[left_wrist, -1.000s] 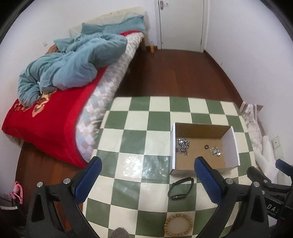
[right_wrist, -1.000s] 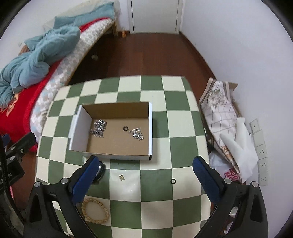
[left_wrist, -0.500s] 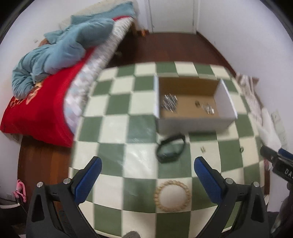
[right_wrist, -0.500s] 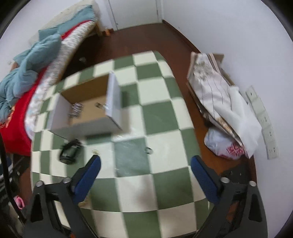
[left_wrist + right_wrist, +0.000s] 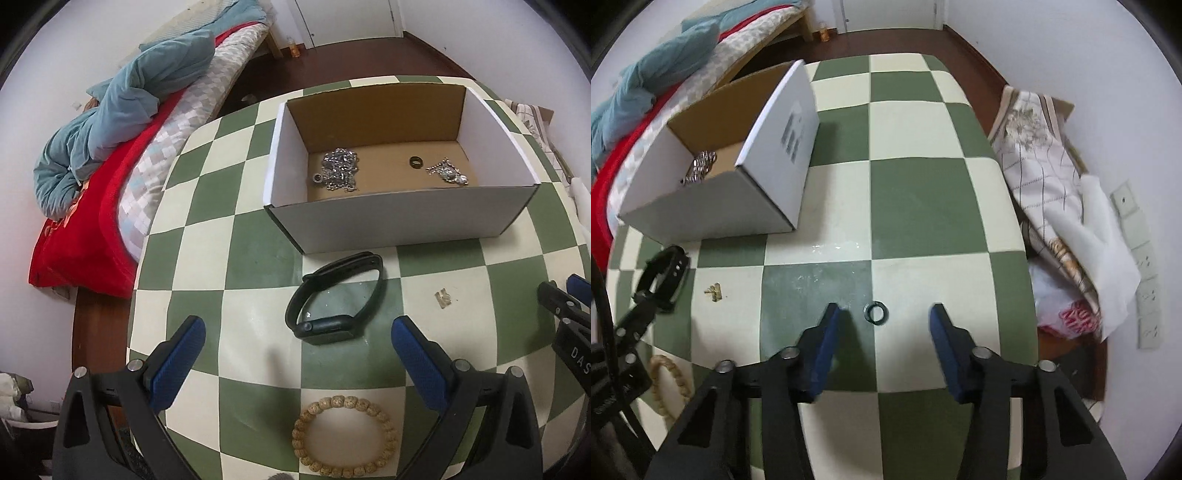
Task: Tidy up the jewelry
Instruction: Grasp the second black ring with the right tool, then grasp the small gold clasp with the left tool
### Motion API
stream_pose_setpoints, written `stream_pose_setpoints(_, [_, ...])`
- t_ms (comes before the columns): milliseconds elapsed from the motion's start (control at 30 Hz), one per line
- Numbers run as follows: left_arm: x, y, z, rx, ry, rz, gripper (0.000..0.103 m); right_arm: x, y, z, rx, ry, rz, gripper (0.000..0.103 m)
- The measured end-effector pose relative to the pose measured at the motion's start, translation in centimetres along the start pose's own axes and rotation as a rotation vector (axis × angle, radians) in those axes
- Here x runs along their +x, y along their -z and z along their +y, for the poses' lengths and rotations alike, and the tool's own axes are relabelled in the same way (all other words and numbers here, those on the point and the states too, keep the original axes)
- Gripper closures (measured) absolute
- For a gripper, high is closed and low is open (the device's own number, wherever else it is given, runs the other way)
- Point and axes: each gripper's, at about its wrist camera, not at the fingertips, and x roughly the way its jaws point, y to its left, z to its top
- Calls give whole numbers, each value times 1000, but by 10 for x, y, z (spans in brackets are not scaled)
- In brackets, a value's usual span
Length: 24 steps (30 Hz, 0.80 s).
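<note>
Black ring [image 5: 875, 314] flat on the checked table [image 5: 923, 206], hole facing up, lying on the seam between a green and a cream square, between the blue pads of the right gripper [image 5: 884, 312] and nearer the left pad. Right gripper partly spread, gripping nothing, pads apart from the ring.

Left gripper [image 5: 295, 328] spread wide, empty, hanging over the black band [image 5: 334, 299]. Band on its side as a loop, long axis running from near-left to far-right, dark screen module at the near end, strap end by the box [image 5: 402, 214]. Bead bracelet [image 5: 345, 432] flat, a tan ring of round beads, near the table's front edge between the left fingers. Small gold piece [image 5: 443, 297] right of the band; shape too small to tell.

Box white outside, brown inside, open-topped, long axis running left to right in the left view. Inside: heap of silver chain [image 5: 340, 170] at left, second dark ring [image 5: 415, 161] toward the back right, smaller silver chain [image 5: 447, 173] just beside it. Dark printed marks on the box side [image 5: 792, 136] in the right view, blurred, unreadable. White letters "DAS" on the right gripper's body [image 5: 576, 356] at the left view's edge.

Bed [image 5: 122, 192] with red cover and blue quilt left of the table.
</note>
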Motion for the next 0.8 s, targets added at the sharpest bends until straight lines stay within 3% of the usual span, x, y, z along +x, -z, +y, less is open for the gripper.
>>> stream_pose_setpoints(33, [0,1,0,-2,4,1,0,0,1,2,-12,19,-12,65])
stream_pose_setpoints(100, [-1,1,-1,-3,10,0,0,-2,3,5,-26,19,-30,90])
stream_pose_setpoints(367, [-13,2,-31,46,89,-15,1,-10,16,-16,32,2,-32,90])
stream_pose_setpoints(533, [-6,-3,-59,91,118,6,14,-15,26,-34,68,6,-24,90])
stream_pose_setpoints(767, [7,-8,-81,125,127,28,17,-20,35,-48,89,17,-12,90])
stream_pose_setpoints(800, [9,-8,-83,129,127,31,24,-20,36,-49,90,16,-11,90])
